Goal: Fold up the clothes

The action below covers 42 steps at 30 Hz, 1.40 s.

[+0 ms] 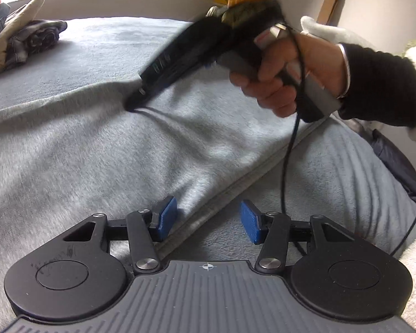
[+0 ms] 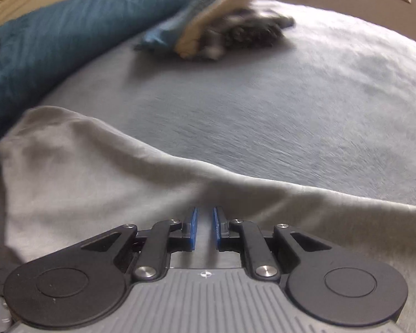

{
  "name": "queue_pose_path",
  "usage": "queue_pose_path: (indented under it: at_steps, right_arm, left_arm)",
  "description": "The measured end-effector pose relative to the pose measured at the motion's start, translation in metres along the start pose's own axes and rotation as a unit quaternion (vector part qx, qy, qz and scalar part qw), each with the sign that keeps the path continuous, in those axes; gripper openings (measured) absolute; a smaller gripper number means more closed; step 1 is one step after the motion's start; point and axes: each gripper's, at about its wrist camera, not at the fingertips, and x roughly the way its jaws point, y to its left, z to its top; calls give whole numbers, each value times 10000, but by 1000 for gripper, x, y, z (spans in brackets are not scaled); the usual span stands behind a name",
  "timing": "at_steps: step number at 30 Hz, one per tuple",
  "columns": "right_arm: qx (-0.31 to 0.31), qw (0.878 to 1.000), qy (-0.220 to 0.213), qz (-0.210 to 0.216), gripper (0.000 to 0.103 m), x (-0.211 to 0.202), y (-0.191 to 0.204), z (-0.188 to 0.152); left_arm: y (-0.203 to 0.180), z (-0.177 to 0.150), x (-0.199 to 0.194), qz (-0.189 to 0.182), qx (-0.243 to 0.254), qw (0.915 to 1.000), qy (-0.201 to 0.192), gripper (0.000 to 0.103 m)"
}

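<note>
A pale grey fleecy garment (image 1: pixel 102 149) lies spread over a grey-blue blanket (image 1: pixel 102 44) on the bed, filling the middle and left of the left wrist view, with its hemmed edge running diagonally from the lower centre up toward the right. The left gripper (image 1: pixel 208 219) hovers at the bottom of that view with its blue pads (image 1: pixel 167 216) standing well apart, straddling the hem; one pad is over the garment, the other over the blanket, and neither presses on cloth. Higher in the same view, right of centre, a person's hand (image 1: pixel 274 80) in a dark sleeve (image 1: pixel 380 83) grips the handle of the right gripper (image 1: pixel 134 102), whose blurred black tip points down at the garment's far edge, where the fabric puckers around it. From the right wrist view, the same right gripper (image 2: pixel 205 227) shows its jaws drawn narrow, only a slim gap left, with a ridge of the grey cloth (image 2: pixel 97 183) running up to the fingertips; through the blur I cannot tell whether the pads actually pinch it. Beyond, a teal quilt (image 2: pixel 55 41) is bunched along the upper left, and a small heap of other clothes (image 2: pixel 235 33), tan and dark checked, sits near the top centre, well apart from the garment.
</note>
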Motion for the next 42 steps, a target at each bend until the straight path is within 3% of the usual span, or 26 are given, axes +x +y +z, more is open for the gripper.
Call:
queue_pose_path:
  at_steps: [3, 8, 11, 12, 13, 16, 17, 21, 23, 26, 28, 31, 33, 35, 37, 40, 42]
  right_arm:
    - [-289, 9995, -110, -105, 12, -21, -16, -24]
    - [-392, 9951, -39, -906, 12, -66, -60, -72]
    - [-29, 9858, -88, -1677, 14, -93, -98, -97]
    - [210, 9801, -86, -1974, 22, -100, -113, -104]
    - [471, 9725, -69, -2281, 22, -107, -127, -111]
    - [1069, 9564, -195, -2710, 22, -122, -150, -123]
    - [1172, 9547, -306, -2718, 22, -127, -150, -125]
    - [786, 9725, -855, -2018, 22, -127, -113, -122]
    - [473, 9796, -843, -1764, 22, -116, -97, -122]
    - [281, 9806, -737, -1795, 23, -109, -89, -138]
    - [622, 9726, -905, -2050, 25, -124, -106, -161]
    - [1482, 9467, -1110, -2635, 25, -154, -146, -192]
    - [1872, 9299, -1169, -2944, 24, -168, -164, -202]
    - [1865, 9241, -1230, -3101, 26, -175, -161, -196]
    - [1671, 9339, -1483, -2791, 26, -172, -139, -180]
    - [1030, 9648, -1702, -1717, 26, -149, -79, -147]
    - [354, 9807, -1619, -1036, 25, -126, -31, -127]
  left_arm:
    - [6, 0, -4, -109, -118, 9999, 3, 51]
    - [15, 1, -5, -294, -271, 9992, -4, 51]
    - [18, 2, -5, -382, -302, 9988, -13, 51]
    - [19, 2, -5, -403, -313, 9987, -11, 51]
    - [20, 2, -5, -419, -331, 9986, -6, 51]
    - [22, 3, -6, -441, -388, 9983, 31, 51]
    - [22, 4, -6, -440, -400, 9982, 40, 51]
    - [20, 5, -6, -386, -427, 9983, 73, 51]
    - [18, 6, -5, -356, -416, 9985, 96, 51]
    - [18, 8, -4, -318, -398, 9986, 128, 51]
    - [17, 9, -4, -290, -383, 9987, 147, 51]
    - [16, 9, -4, -260, -381, 9988, 163, 51]
    - [15, 9, -5, -240, -370, 9989, 175, 51]
    - [15, 10, -5, -218, -371, 9989, 189, 51]
    - [14, 11, -7, -204, -392, 9988, 194, 51]
    - [14, 14, -13, -208, -449, 9987, 154, 51]
    - [15, 16, -18, -214, -511, 9984, 95, 51]
